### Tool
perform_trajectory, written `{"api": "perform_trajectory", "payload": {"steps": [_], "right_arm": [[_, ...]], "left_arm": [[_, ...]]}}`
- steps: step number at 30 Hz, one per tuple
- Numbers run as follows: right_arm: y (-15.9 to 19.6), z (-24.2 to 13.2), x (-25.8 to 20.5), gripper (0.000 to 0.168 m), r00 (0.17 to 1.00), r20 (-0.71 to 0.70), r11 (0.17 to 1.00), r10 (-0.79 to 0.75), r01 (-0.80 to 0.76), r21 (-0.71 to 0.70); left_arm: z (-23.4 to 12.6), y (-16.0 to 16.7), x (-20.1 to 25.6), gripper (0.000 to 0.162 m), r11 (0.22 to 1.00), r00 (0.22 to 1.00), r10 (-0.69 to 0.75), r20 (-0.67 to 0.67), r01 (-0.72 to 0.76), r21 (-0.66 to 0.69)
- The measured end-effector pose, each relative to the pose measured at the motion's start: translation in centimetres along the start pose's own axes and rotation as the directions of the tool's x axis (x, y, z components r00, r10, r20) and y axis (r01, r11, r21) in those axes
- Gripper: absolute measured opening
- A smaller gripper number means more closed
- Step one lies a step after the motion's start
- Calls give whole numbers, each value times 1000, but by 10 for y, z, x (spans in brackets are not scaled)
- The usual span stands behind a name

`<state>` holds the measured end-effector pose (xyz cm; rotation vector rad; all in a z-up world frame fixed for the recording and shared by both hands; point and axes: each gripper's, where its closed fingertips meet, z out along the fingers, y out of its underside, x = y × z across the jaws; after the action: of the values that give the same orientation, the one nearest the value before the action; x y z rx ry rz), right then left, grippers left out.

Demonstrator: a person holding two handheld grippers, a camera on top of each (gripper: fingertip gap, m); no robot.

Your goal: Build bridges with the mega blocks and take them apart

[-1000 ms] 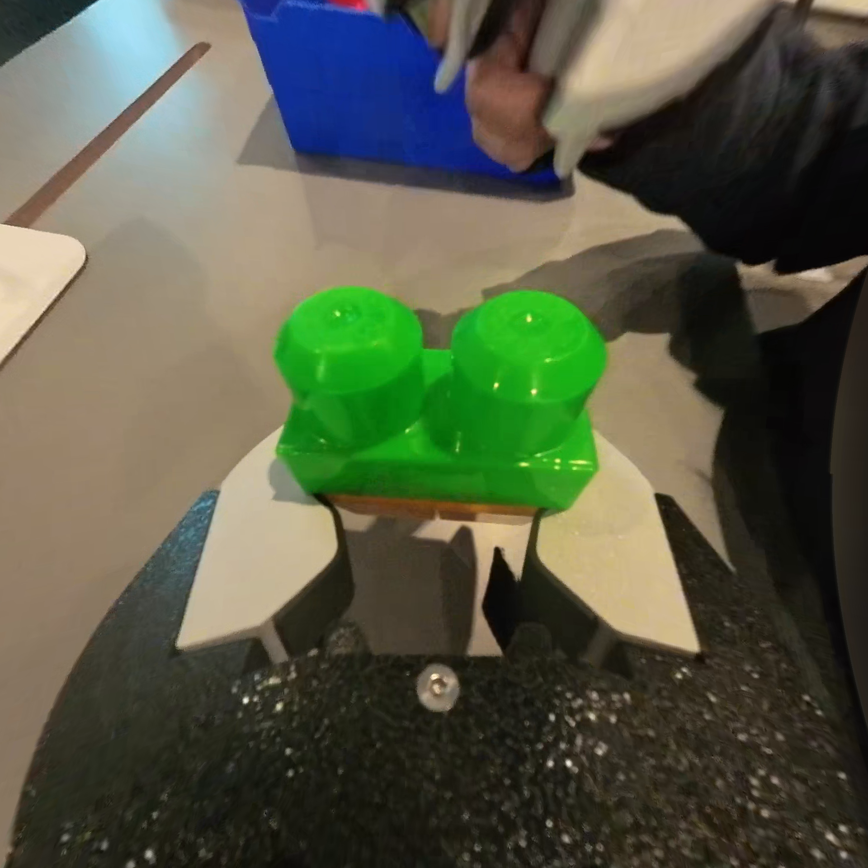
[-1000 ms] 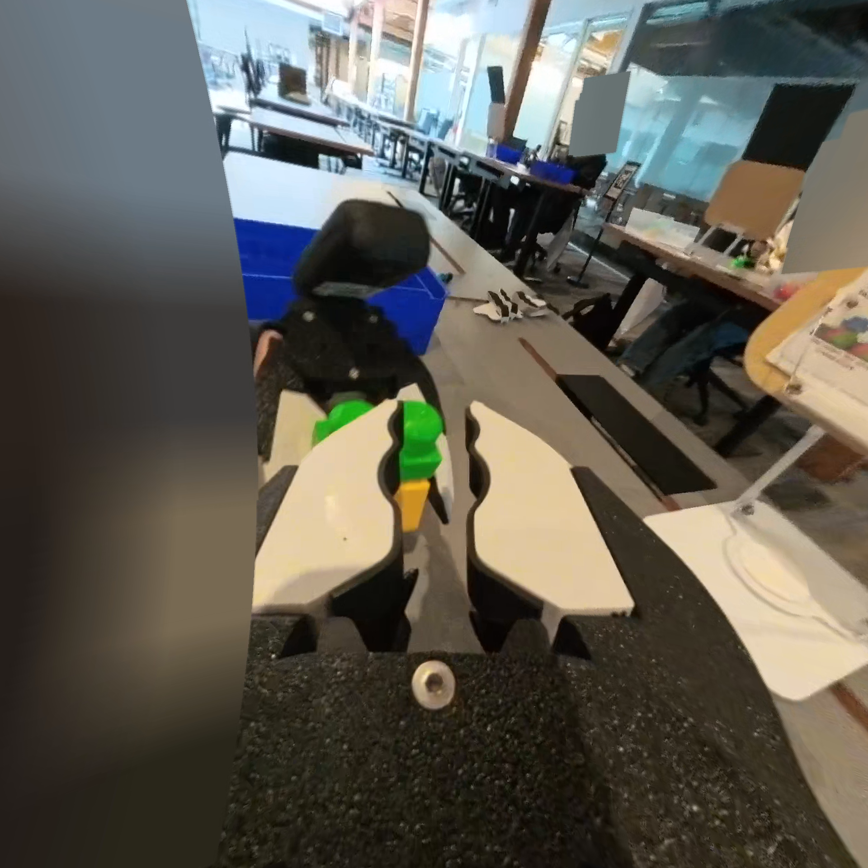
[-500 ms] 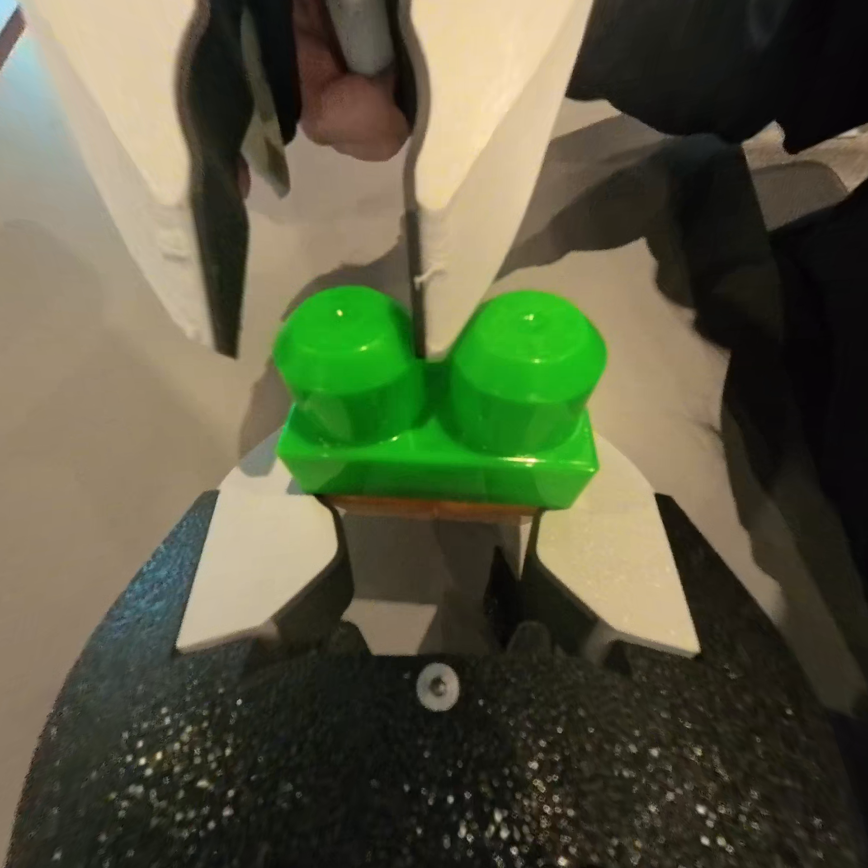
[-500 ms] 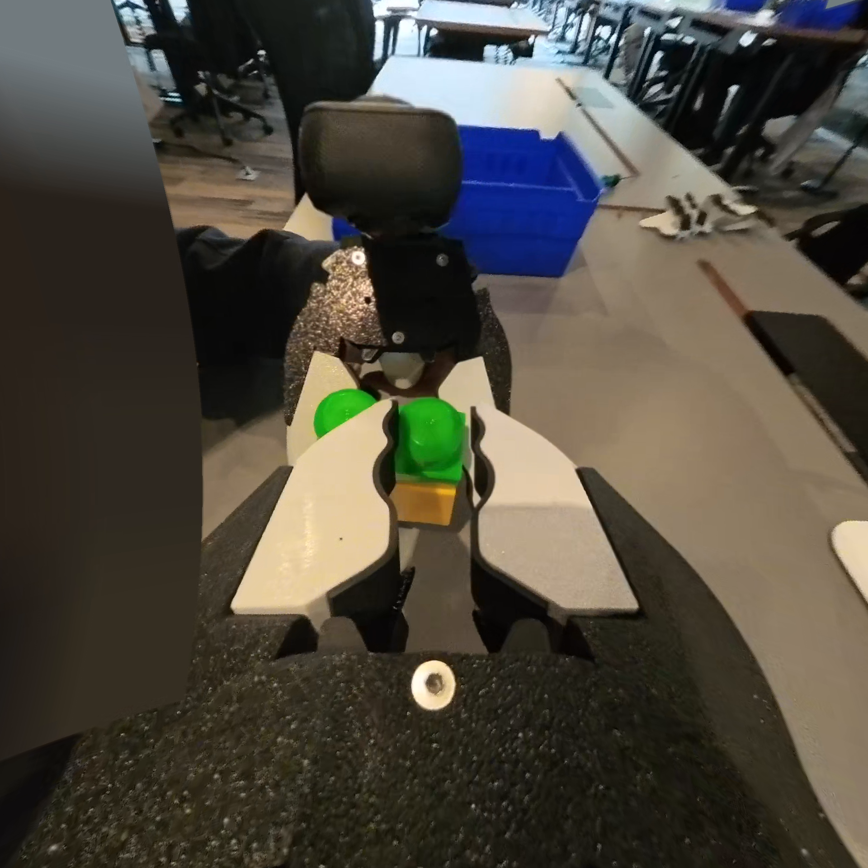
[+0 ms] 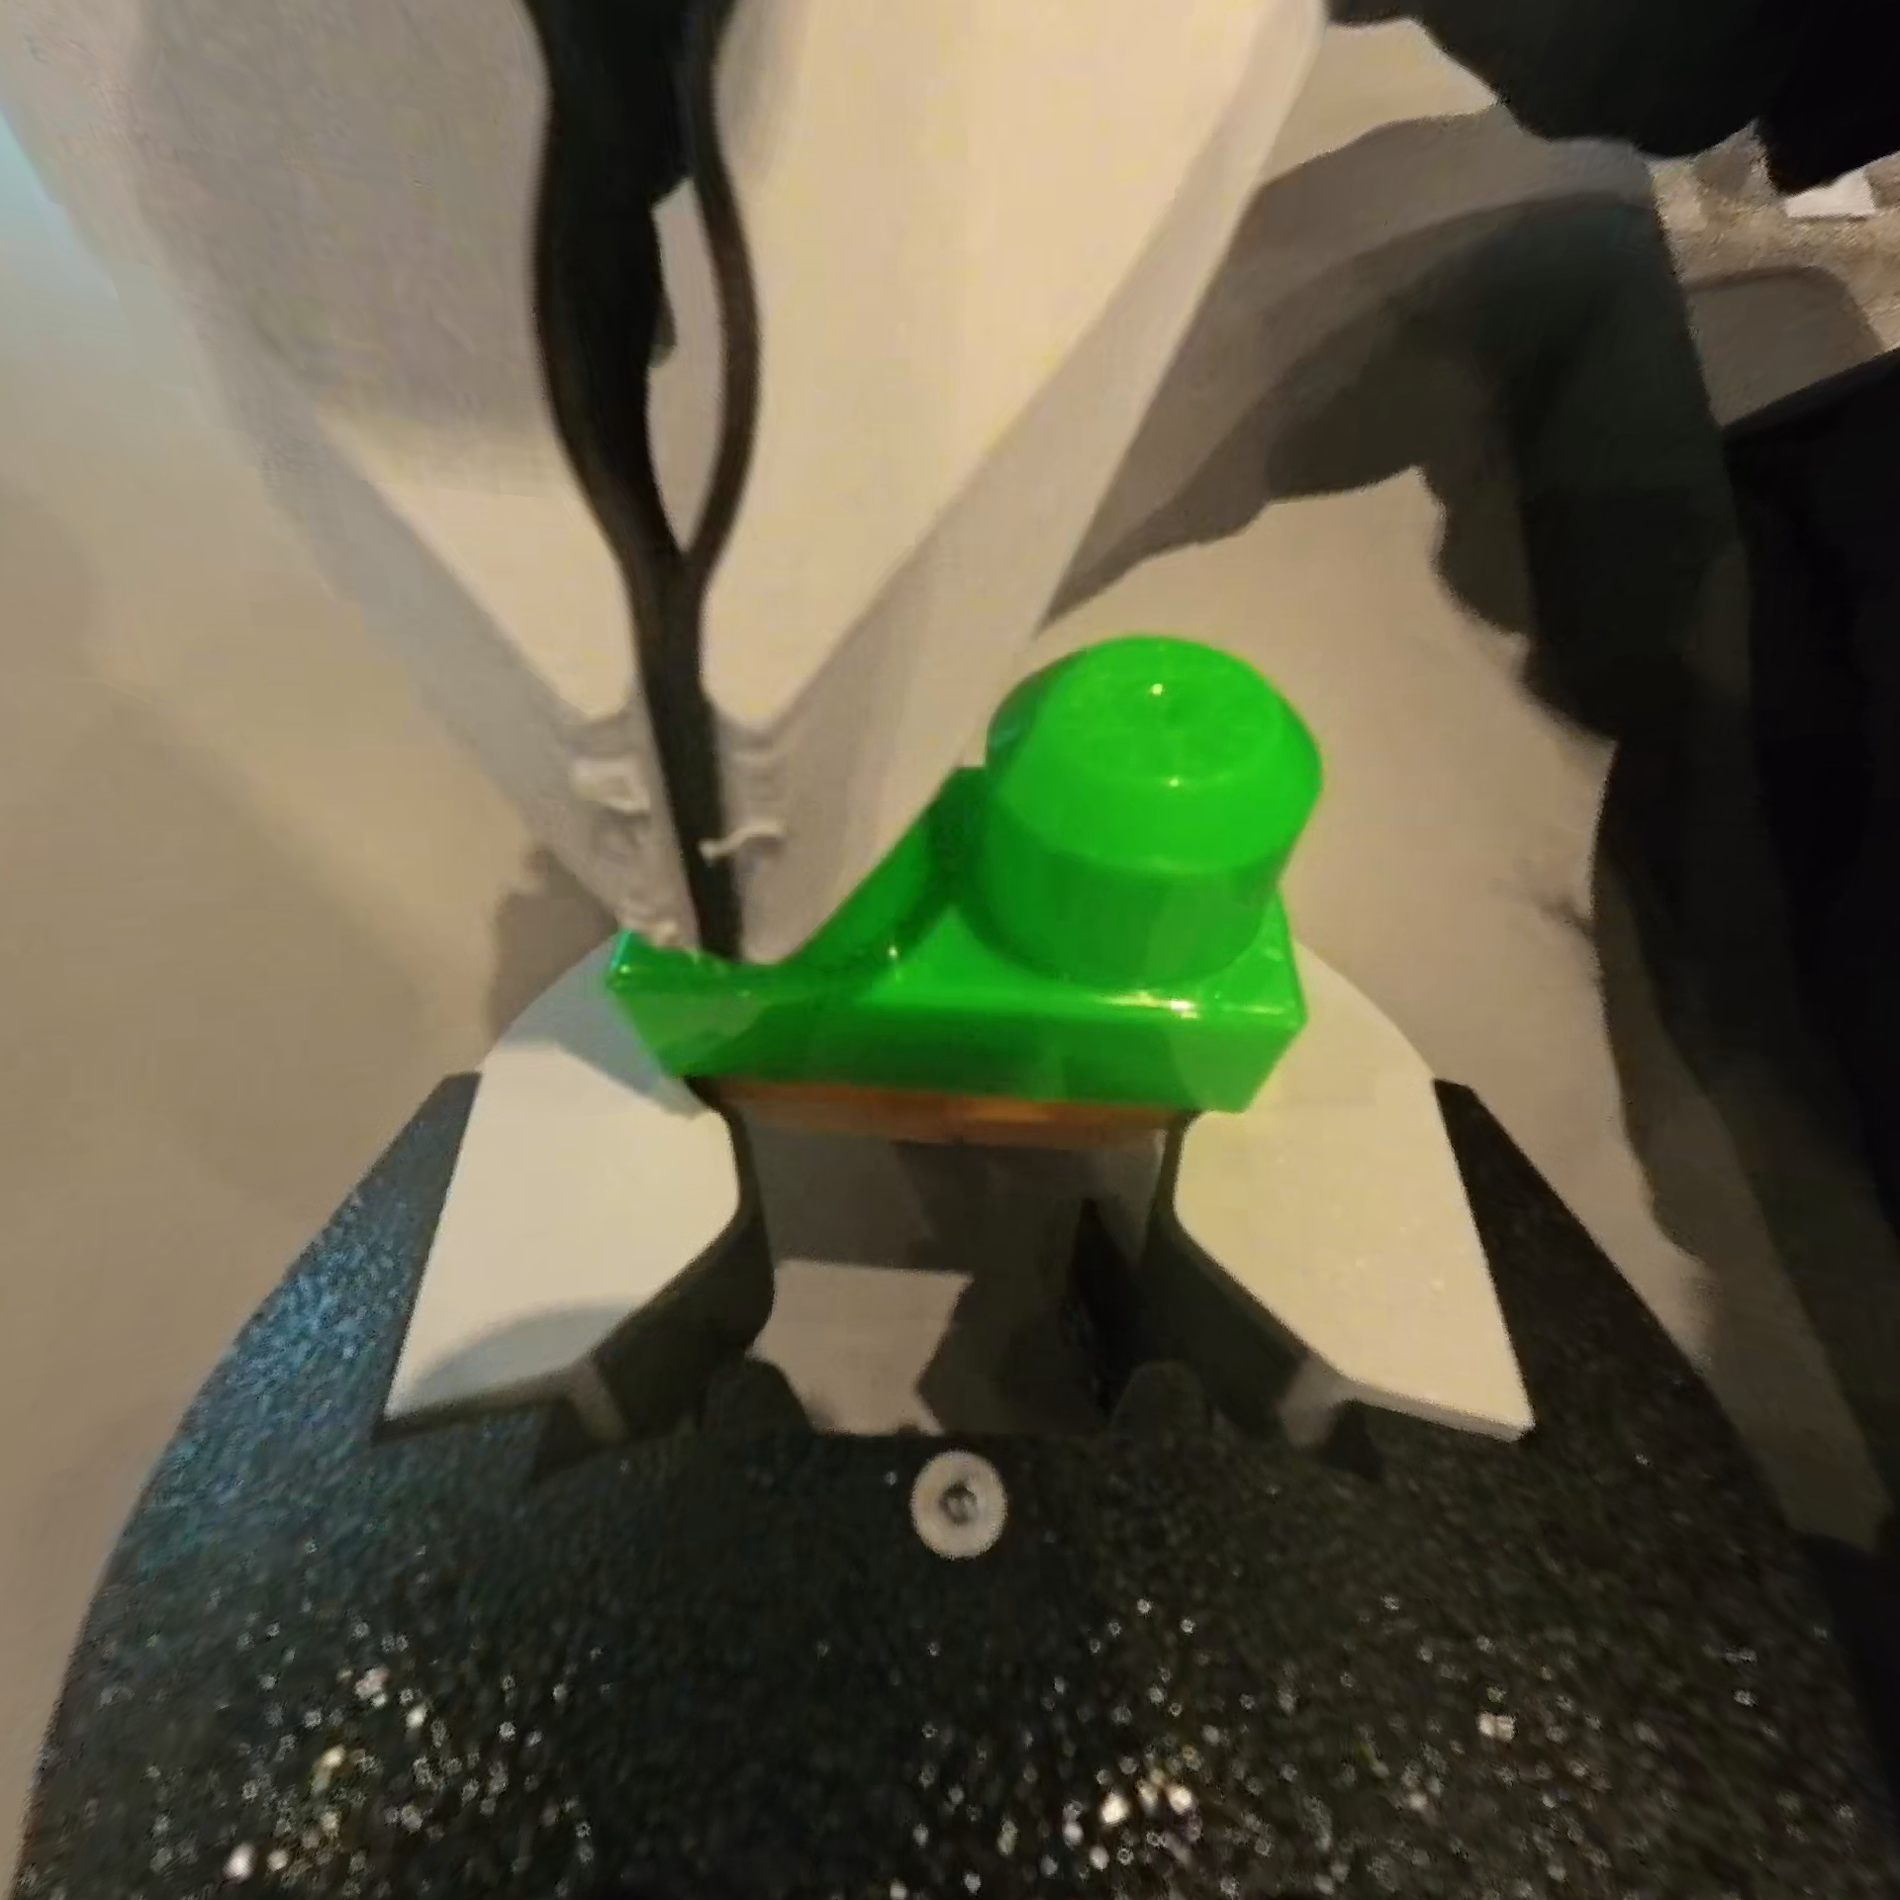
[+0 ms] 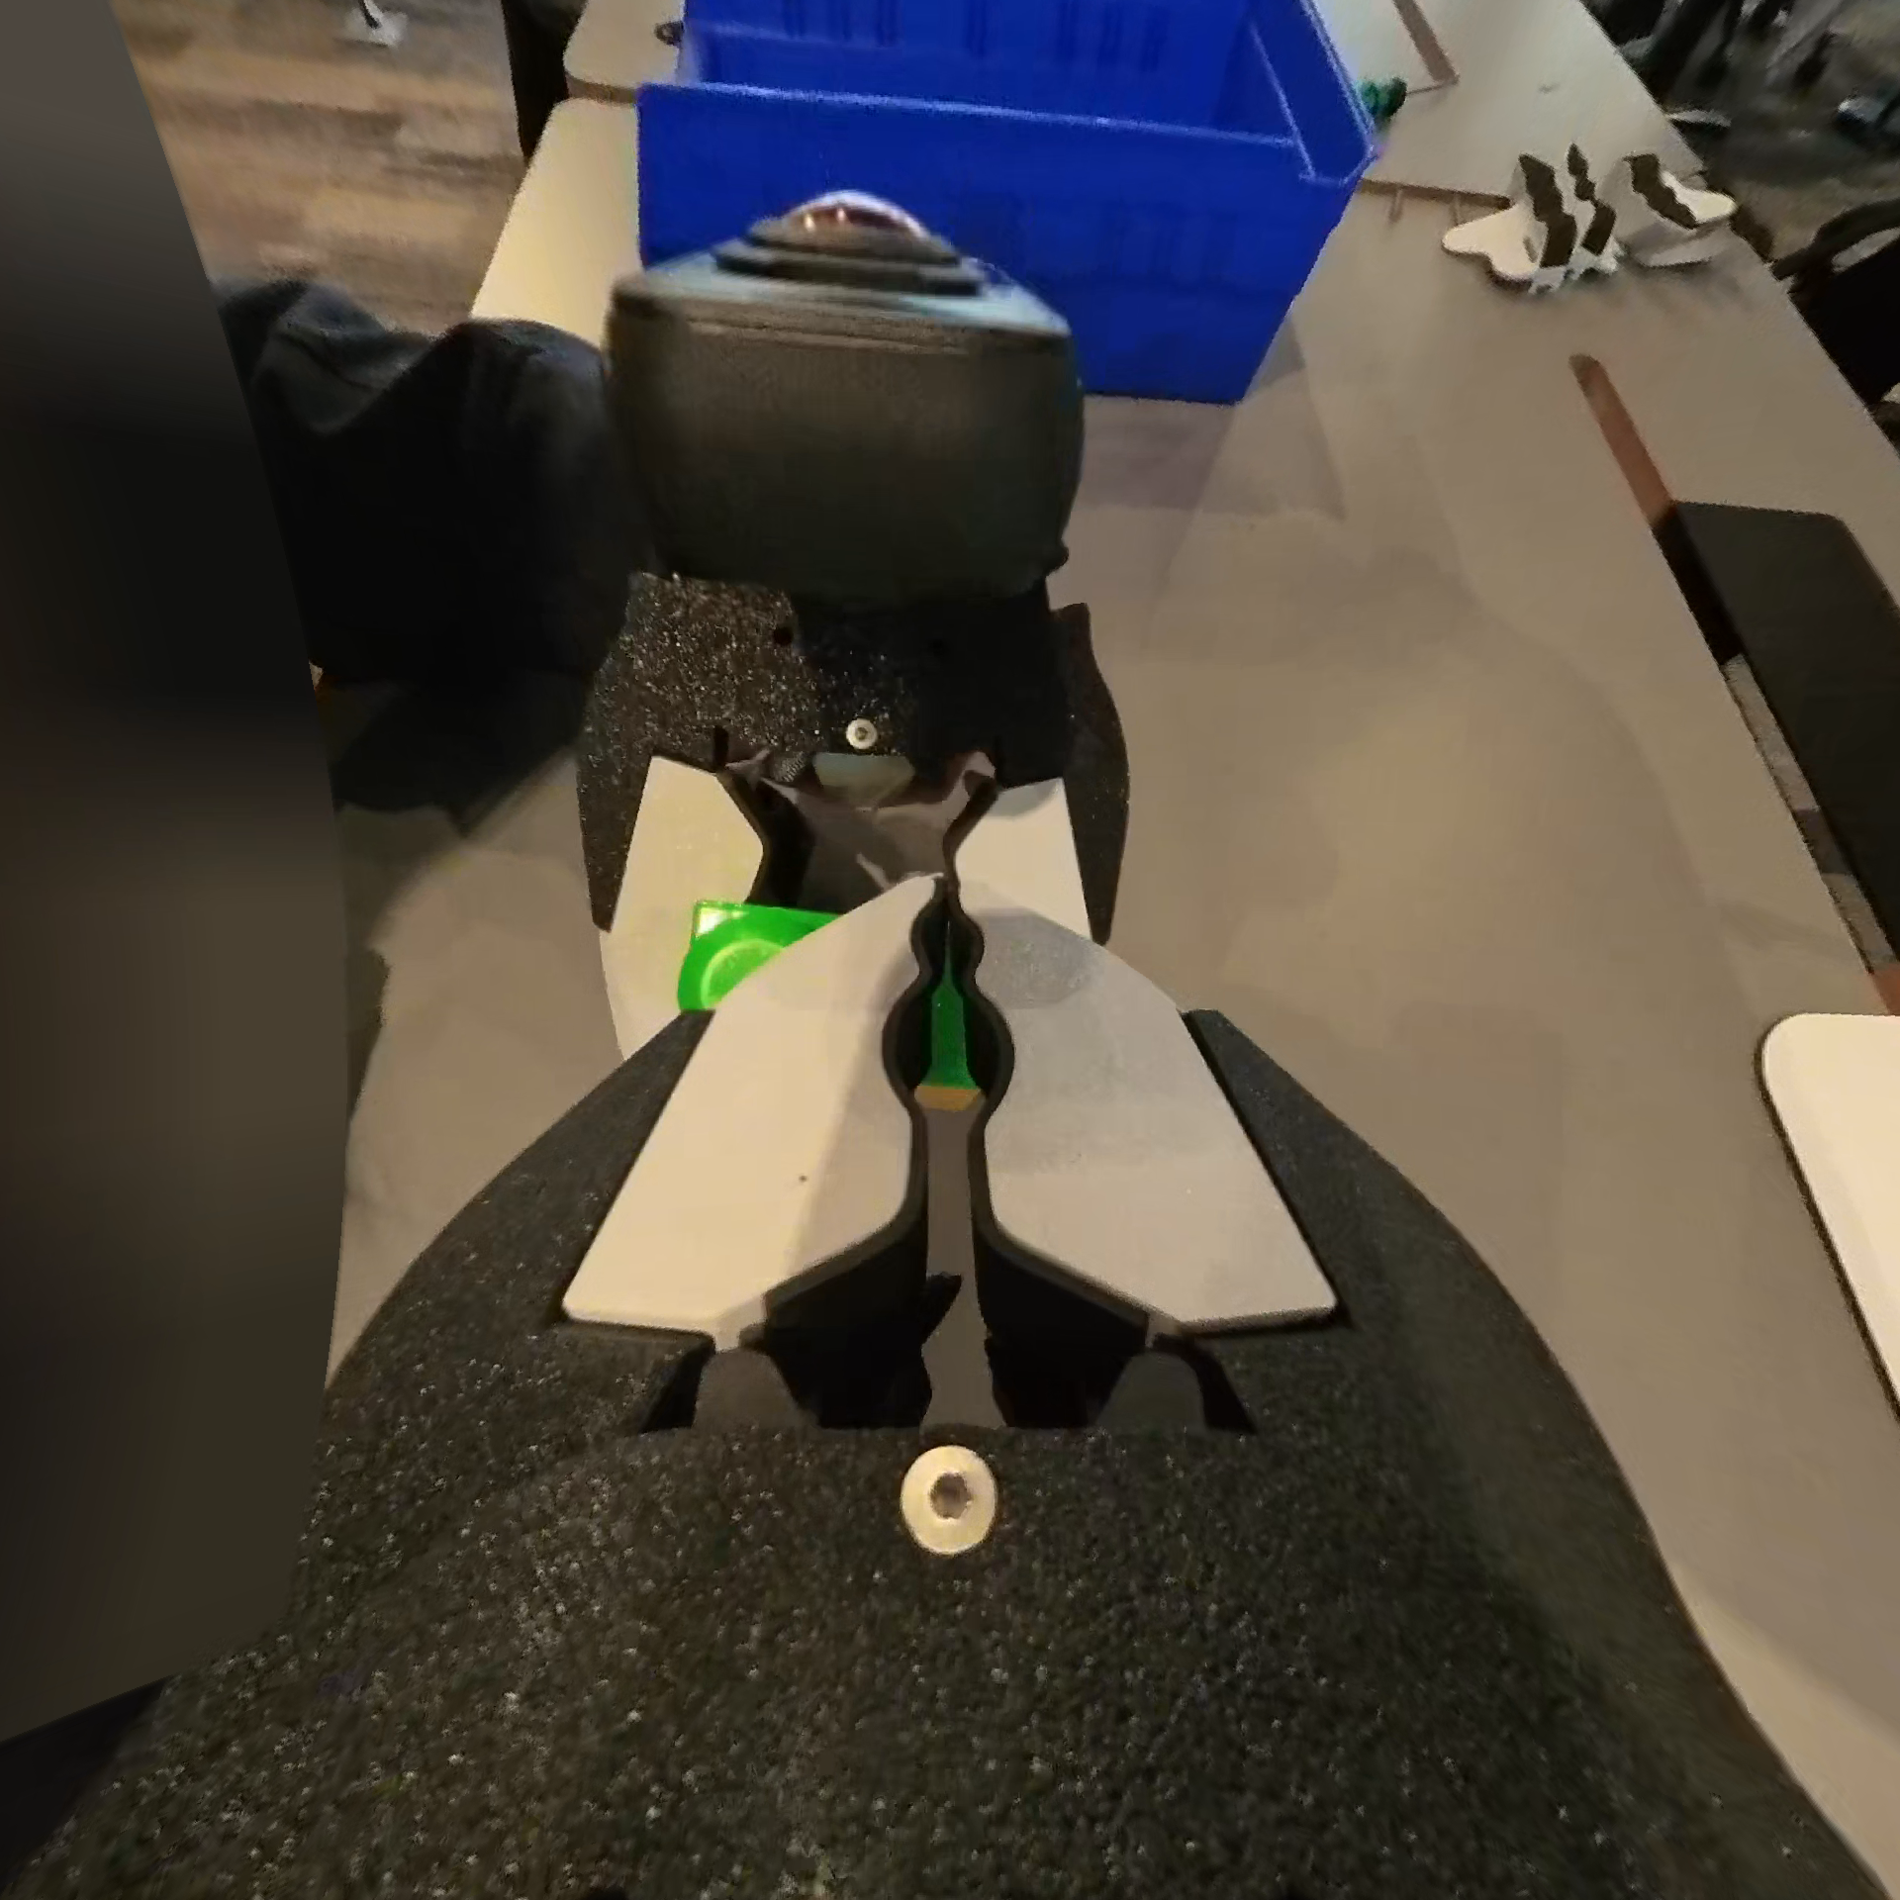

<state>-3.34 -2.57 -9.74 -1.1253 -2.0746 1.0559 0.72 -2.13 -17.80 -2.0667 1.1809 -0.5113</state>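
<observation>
The right gripper (image 5: 709, 905) covers one stud of the green block (image 5: 1028, 987); of the orange block (image 5: 956, 1110) beneath, only a sliver shows.

Left gripper (image 5: 956, 1038) level, white fingers (image 5: 576, 1213) spread and clamped on a stacked block, right gripper (image 6: 944, 987) facing it head-on from above, fingertips nearly together, seemingly pinching one stud, contact hidden, dark sleeve (image 6: 442, 494) behind the left gripper

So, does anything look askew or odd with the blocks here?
Yes: the green block sits tilted on the yellow block beneath it, one end raised. The right gripper is closed on one stud, seemingly prying it off. Nothing looks damaged.
</observation>
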Motion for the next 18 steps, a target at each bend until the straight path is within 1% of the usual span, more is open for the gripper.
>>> {"api": "perform_trajectory", "payload": {"steps": [1,3,5,6,8,11,13,15,16,17,18], "right_arm": [[0,0,1,0,1000,-14,1000,-15,15,0],[-4,-5,4,5,998,-44,997,-50,52,56],[-11,-15,1,11,999,-19,989,-36,38,141],[-14,-19,-1,18,1000,8,984,-12,10,180],[-15,-25,-4,40,998,50,974,27,-38,224],[-11,-19,-8,83,997,47,969,66,-76,233],[-10,-12,-12,99,997,42,967,65,-73,243],[-9,-5,-13,108,996,36,963,87,-93,254],[-10,-3,-12,108,994,37,958,99,-106,267],[-11,-2,-11,106,993,41,952,112,-119,281],[-11,-1,-11,100,991,50,948,123,-132,289]], "left_arm": [[0,0,-1,89,1000,1000,-3,3,3,2],[-2,-2,-1,89,999,1000,-17,-5,17,31],[-7,-5,-2,89,998,1000,-28,-2,28,64],[-10,-7,-4,89,996,999,-33,4,33,81],[-14,-10,-7,88,992,999,-45,17,43,121],[-18,-17,-9,89,982,998,-64,22,59,178],[-18,-17,-11,89,984,998,-57,36,50,172],[-16,-17,-10,89,985,998,-49,39,42,167],[-15,-17,-10,89,986,998,-47,36,41,164],[-14,-16,-9,89,987,998,-45,36,39,159],[-13,-16,-9,89,987,998,-43,36,37,154]]}}
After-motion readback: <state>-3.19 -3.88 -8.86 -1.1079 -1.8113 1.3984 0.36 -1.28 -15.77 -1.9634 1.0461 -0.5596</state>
